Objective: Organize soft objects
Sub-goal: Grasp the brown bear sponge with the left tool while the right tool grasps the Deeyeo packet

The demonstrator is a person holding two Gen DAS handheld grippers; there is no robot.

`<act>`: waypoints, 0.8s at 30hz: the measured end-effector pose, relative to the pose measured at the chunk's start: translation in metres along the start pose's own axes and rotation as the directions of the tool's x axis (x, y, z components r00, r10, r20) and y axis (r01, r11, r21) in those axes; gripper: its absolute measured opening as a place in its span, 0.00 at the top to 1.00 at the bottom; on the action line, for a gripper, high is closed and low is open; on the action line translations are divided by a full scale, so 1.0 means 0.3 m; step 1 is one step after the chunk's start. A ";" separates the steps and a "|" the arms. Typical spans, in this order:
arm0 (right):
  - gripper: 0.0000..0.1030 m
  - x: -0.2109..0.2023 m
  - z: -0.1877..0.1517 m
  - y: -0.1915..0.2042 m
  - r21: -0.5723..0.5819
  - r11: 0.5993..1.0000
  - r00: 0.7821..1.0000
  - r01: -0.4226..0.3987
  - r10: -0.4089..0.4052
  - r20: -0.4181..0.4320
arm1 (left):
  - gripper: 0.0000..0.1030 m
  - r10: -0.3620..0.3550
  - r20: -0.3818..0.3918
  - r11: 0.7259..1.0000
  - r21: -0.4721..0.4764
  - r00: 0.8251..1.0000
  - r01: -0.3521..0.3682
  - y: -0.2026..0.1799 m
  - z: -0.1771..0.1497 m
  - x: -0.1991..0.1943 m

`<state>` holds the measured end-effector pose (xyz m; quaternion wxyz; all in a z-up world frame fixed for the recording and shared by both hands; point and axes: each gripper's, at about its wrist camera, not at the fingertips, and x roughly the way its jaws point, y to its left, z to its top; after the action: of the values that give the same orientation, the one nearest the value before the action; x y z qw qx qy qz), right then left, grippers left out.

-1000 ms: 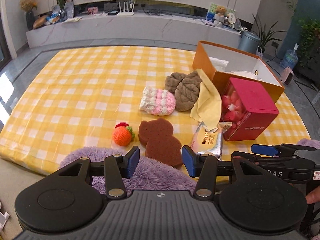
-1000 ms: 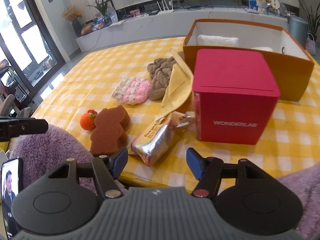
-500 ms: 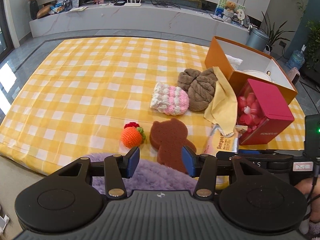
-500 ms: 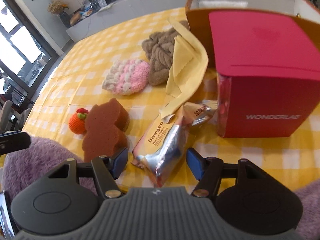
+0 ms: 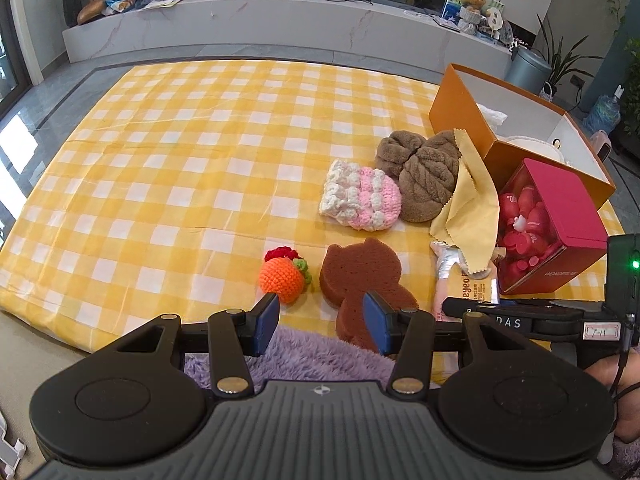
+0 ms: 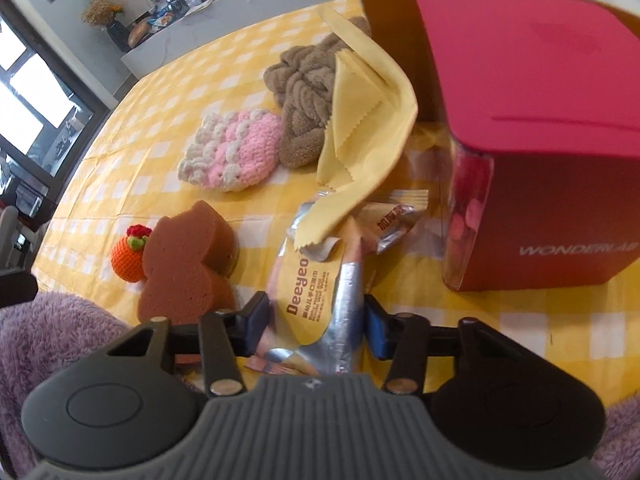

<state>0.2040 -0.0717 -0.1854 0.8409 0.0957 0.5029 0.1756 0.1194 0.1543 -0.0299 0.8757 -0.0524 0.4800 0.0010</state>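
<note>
- The wet-wipes pack (silver and yellow, printed "Deeyeo") lies at the near edge of the checked yellow cloth, between the closing jaws of the right gripper; whether the pads press it yet I cannot tell.
- A yellow cleaning cloth drapes over the pack's far end.
- The brown bear-shaped sponge sits just left of the pack, with a crocheted orange fruit beside it.
- Further back lie a pink-and-white crocheted piece and a brown plush towel.
- The left gripper hovers over a purple fluffy fabric, jaws moderately wide and empty.
- A red "WONDERLAB" box stands right of the pack, before an orange box.
</note>
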 end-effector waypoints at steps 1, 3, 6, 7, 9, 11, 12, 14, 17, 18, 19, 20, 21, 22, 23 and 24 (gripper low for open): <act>0.63 -0.003 -0.001 0.006 -0.014 1.000 1.000 0.008 -0.008 0.010 | 0.44 -0.002 -0.003 1.000 0.001 1.000 0.002 -0.002 0.001 0.004; 0.71 -0.011 -0.001 0.010 -0.039 0.999 1.000 0.011 -0.010 0.024 | 0.44 -0.003 -0.009 1.000 0.006 1.000 0.003 -0.011 0.002 0.011; 0.76 -0.029 0.001 0.006 -0.060 0.998 0.999 0.008 -0.006 0.033 | 0.44 0.000 -0.020 1.000 0.022 1.000 0.001 -0.031 0.005 0.023; 0.77 -0.037 0.000 0.008 -0.079 0.997 0.999 0.014 -0.011 0.033 | 0.44 -0.003 -0.026 1.000 0.029 1.000 0.004 -0.037 0.006 0.027; 0.78 -0.059 -0.002 0.019 -0.134 0.990 0.999 0.033 -0.027 0.040 | 0.44 -0.009 -0.036 0.999 0.041 0.999 0.010 -0.048 0.009 0.034; 0.78 -0.091 -0.004 0.030 -0.196 0.979 0.998 0.057 -0.048 0.049 | 0.44 -0.011 -0.051 0.999 0.052 0.999 0.014 -0.058 0.014 0.045; 0.79 -0.110 -0.004 0.033 -0.233 0.970 0.997 0.070 -0.060 0.050 | 0.44 -0.011 -0.060 0.998 0.058 0.998 0.015 -0.062 0.016 0.053; 0.79 -0.126 -0.005 0.042 -0.302 0.949 0.996 0.092 -0.083 0.041 | 0.44 -0.015 -0.087 0.998 0.067 0.996 0.021 -0.069 0.022 0.072; 0.79 -0.107 -0.010 0.032 -0.343 0.934 0.994 0.103 -0.108 0.004 | 0.42 -0.030 -0.143 0.996 0.078 0.989 0.041 -0.079 0.030 0.110; 0.78 -0.093 -0.013 0.023 -0.331 0.938 0.994 0.101 -0.110 -0.008 | 0.41 -0.026 -0.157 0.996 0.082 0.987 0.039 -0.083 0.032 0.122; 0.77 -0.085 -0.013 0.009 -0.309 0.946 0.994 0.101 -0.109 -0.010 | 0.39 -0.023 -0.166 0.996 0.085 0.986 0.038 -0.092 0.034 0.132; 0.76 -0.082 -0.011 -0.003 -0.286 0.954 0.995 0.094 -0.102 -0.015 | 0.36 -0.022 -0.175 0.996 0.084 0.984 0.037 -0.096 0.036 0.142; 0.76 -0.081 -0.005 -0.013 -0.264 0.961 0.995 0.085 -0.093 -0.020 | 0.34 -0.023 -0.184 0.996 0.076 0.983 0.038 -0.099 0.037 0.153; 0.75 -0.080 0.002 -0.023 -0.245 0.967 0.996 0.076 -0.085 -0.027 | 0.31 -0.028 -0.190 0.997 0.064 0.981 0.041 -0.101 0.038 0.164; 0.75 -0.078 0.010 -0.031 -0.228 0.971 0.996 0.069 -0.079 -0.034 | 0.28 -0.033 -0.194 0.998 0.053 0.980 0.044 -0.106 0.039 0.175; 0.75 -0.078 0.015 -0.037 -0.215 0.974 0.997 0.064 -0.074 -0.037 | 0.27 -0.035 -0.196 0.998 0.046 0.980 0.045 -0.113 0.038 0.184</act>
<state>0.2001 -0.0910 -0.1680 0.8405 -0.0167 0.5028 0.2014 0.1605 0.1189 -0.0672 0.8252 -0.0400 0.5624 -0.0336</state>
